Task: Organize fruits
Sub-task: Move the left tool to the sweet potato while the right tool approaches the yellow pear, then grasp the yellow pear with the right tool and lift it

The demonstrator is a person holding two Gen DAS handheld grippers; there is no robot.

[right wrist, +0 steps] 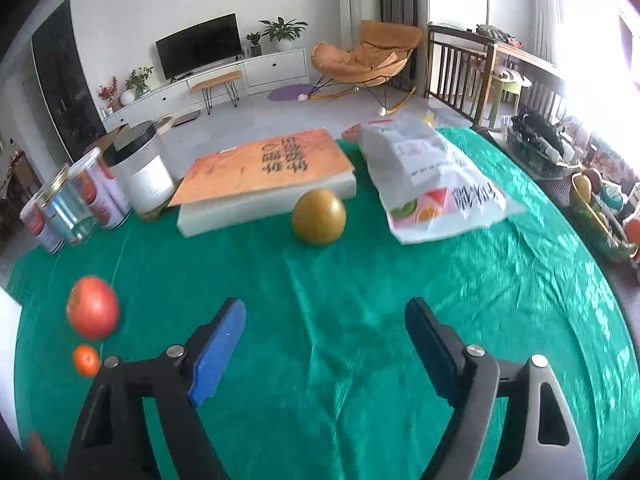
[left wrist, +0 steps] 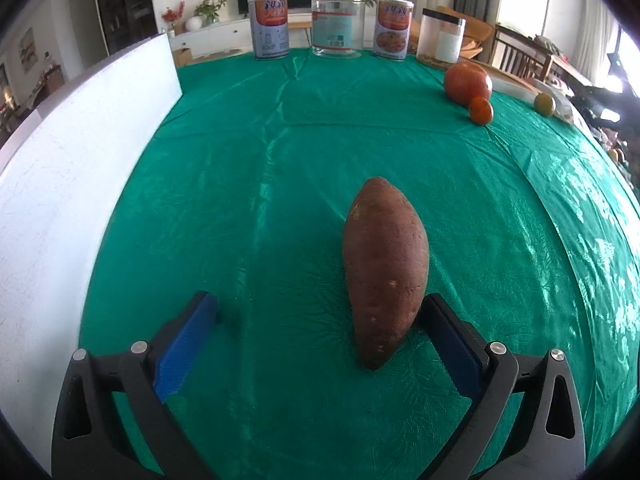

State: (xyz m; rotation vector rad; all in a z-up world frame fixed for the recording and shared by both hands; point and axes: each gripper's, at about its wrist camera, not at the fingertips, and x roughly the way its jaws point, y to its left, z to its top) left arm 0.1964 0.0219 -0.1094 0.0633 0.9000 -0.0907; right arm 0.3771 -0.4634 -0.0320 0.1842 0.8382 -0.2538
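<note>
Left wrist view. Left gripper low over the green tabletop, jaws wide, nothing clamped. A sweet potato lies lengthwise between them, pointing away from the camera, well off centre: its flank looks to be touching or just beside the right-hand jaw, with a broad gap to the left-hand one. Likely the jaws are set astride it ready to close across its narrow width; the offset suggests the potato would be nudged sideways before both pads bear on it. Far beyond the potato, toward its right, a big red fruit with a small orange touching or just beside it, and a green-yellow fruit further right. Behind the potato along the far edge: two tins, a glass jar, a black-lidded canister. A white board stands to the potato's left.

Right wrist view. Right gripper hangs over bare cloth, jaws wide, holding nothing. The green-yellow fruit sits ahead of the jaws, well apart, roughly on their centre line, so probably the next pick. Just behind it a white slab topped by an orange sheet; right of it a printed plastic bag. Far left of it, the red fruit and small orange, blurred.
</note>
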